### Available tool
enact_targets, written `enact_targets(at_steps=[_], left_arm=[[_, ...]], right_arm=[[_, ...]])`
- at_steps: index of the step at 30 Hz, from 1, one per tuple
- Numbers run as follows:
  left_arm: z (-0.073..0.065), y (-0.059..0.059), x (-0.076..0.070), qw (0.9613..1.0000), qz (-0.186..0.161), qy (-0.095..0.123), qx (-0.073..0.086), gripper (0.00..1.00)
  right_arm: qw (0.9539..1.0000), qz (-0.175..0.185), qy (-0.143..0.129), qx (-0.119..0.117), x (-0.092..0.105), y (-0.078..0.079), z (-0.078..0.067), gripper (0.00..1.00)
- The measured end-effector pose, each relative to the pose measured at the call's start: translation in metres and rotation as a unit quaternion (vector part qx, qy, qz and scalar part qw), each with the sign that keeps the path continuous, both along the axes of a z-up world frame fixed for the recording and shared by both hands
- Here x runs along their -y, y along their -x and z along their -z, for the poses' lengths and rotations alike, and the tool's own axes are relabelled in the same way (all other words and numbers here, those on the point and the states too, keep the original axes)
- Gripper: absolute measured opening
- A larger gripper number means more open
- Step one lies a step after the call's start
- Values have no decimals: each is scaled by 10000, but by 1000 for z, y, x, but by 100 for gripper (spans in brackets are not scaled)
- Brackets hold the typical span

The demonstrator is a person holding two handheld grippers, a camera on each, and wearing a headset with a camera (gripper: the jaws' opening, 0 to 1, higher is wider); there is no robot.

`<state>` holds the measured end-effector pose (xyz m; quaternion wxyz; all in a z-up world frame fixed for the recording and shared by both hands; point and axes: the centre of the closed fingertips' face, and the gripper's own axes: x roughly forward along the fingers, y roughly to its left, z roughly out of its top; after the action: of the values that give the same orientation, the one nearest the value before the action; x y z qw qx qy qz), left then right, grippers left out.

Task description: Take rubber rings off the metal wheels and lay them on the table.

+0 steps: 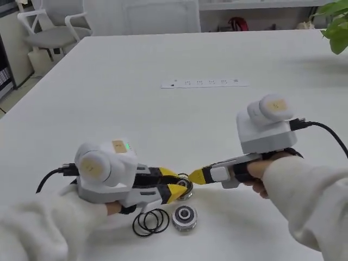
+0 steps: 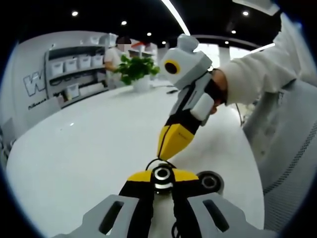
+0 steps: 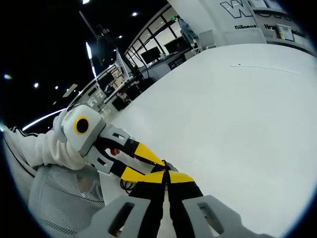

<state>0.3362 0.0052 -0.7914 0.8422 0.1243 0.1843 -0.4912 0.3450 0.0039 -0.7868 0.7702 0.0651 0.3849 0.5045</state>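
Loose rings (image 1: 151,222), spare wheel (image 1: 185,216) — just beside left gripper (image 1: 176,183), jaws clamping metal wheel (image 2: 162,174); right gripper (image 1: 193,176) tips pinch its rubber ring (image 2: 152,161) — likely mid-peel; next, outward pull.

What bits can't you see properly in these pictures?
1. Head view: the held wheel is mostly covered by the left gripper and right gripper tips.
2. Head view: the loose rings overlap, so their number is unclear.
3. Right gripper view: its shut jaws cover where they pinch the stretched ring.
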Motion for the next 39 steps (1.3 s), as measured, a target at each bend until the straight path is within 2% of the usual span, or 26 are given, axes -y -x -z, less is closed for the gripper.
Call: enact_targets(at_steps=[8,22,32,39], left_arm=[[0,-1,0,10000,-25,-12,-59,14],[0,0,1,9998,-32,-187,-115,15],[-3,5,0,9992,37,-391,-66,17],[-4,11,3,9986,138,-505,-74,25]], right_arm=[[10000,-5,1,31,-1,3,-3,0],[9999,-31,40,88,0,1,-2,0],[9999,-57,16,139,1,1,-5,0],[9998,-52,-4,201,1,-1,-10,0]])
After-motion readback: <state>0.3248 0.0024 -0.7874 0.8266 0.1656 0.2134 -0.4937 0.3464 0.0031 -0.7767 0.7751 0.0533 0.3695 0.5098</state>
